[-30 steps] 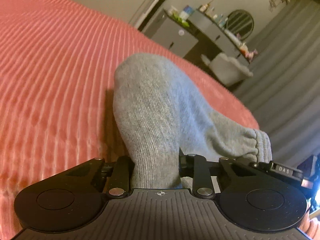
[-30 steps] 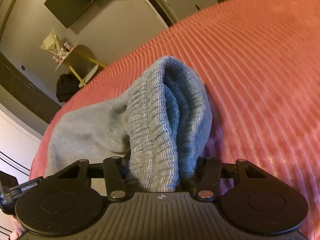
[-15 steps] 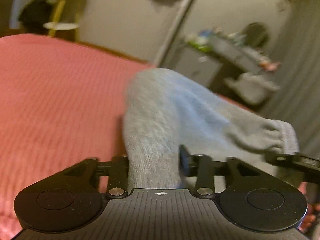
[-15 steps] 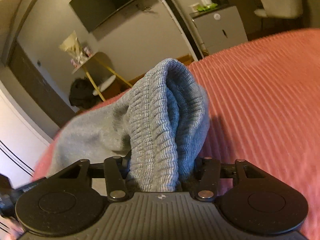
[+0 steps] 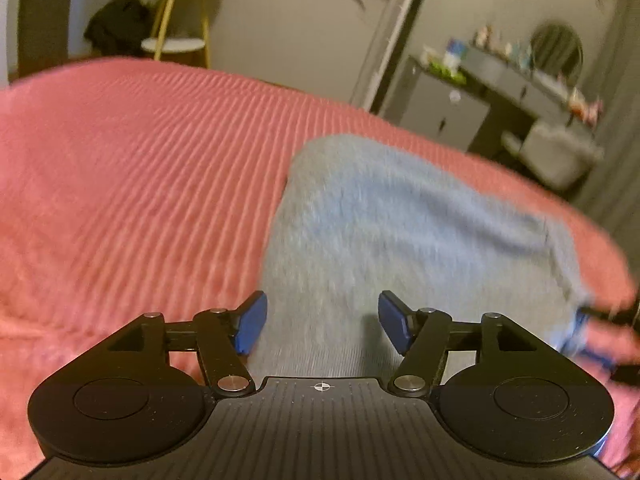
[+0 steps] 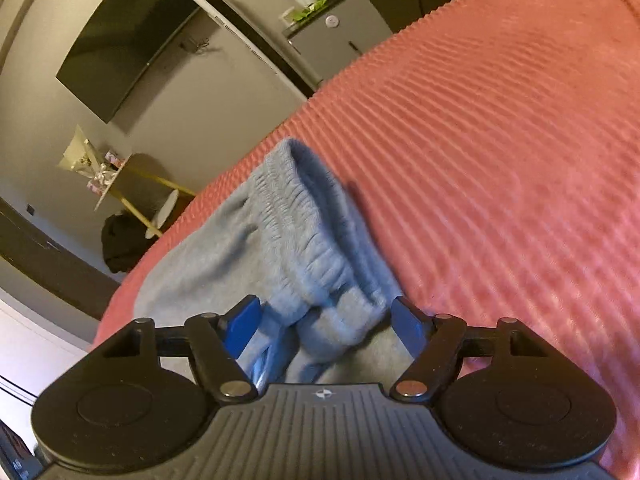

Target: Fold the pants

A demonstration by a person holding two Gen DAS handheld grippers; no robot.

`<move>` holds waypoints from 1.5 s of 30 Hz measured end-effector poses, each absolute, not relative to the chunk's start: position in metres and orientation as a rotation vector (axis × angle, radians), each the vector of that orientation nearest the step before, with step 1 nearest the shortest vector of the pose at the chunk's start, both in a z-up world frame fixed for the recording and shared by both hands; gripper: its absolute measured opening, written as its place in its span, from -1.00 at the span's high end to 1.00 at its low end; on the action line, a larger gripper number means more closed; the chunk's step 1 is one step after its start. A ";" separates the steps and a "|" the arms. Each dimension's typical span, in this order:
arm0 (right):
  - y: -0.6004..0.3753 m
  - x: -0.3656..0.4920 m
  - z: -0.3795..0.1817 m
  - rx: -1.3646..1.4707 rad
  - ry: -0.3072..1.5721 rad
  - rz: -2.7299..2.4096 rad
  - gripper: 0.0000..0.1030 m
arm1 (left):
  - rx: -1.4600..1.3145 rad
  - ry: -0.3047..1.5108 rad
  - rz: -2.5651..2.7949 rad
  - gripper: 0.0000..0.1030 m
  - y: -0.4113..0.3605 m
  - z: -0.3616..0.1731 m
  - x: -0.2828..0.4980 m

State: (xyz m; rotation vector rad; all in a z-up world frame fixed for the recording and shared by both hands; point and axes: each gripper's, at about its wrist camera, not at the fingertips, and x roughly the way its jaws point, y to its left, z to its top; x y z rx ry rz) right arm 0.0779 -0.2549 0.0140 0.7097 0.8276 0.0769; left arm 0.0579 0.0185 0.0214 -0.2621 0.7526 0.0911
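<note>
The grey pants (image 5: pixel 400 240) lie folded on the pink ribbed bedspread (image 5: pixel 140 168). In the left wrist view, my left gripper (image 5: pixel 322 322) is open, its blue pads apart on either side of the cloth edge. In the right wrist view, the pants' ribbed elastic waistband (image 6: pixel 304 232) lies bunched on the bedspread (image 6: pixel 500 152). My right gripper (image 6: pixel 324 328) is open, with the waistband's end loose between its pads. The frames are blurred by motion.
Beyond the bed stand a yellow-legged side table (image 5: pixel 180 40), a grey cabinet (image 5: pixel 444 108) and a long shelf with small items (image 5: pixel 532 76). A dark screen (image 6: pixel 120 44) hangs on the wall. A hand shows at the left wrist view's right edge (image 5: pixel 612 340).
Both grippers were shut on the pants and held them raised; now both have opened and the pants lie dropped on the bedspread.
</note>
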 end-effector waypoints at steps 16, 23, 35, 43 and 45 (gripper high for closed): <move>-0.267 0.082 -0.007 0.923 0.813 0.137 -0.42 | -0.234 0.791 0.100 -0.41 0.009 0.007 0.033; -0.262 0.107 -0.023 0.996 0.845 0.153 -0.57 | -0.230 0.801 0.087 -0.42 0.004 0.007 0.026; -0.270 0.083 0.002 1.008 0.726 0.213 0.18 | -0.267 0.833 0.113 -0.45 0.014 -0.001 0.031; -0.258 0.089 -0.003 0.776 0.828 0.108 0.17 | -0.260 0.891 0.084 -0.41 0.016 -0.003 0.033; -0.259 0.086 -0.002 0.784 0.808 0.106 0.18 | -0.252 0.905 0.079 -0.36 0.016 -0.004 0.033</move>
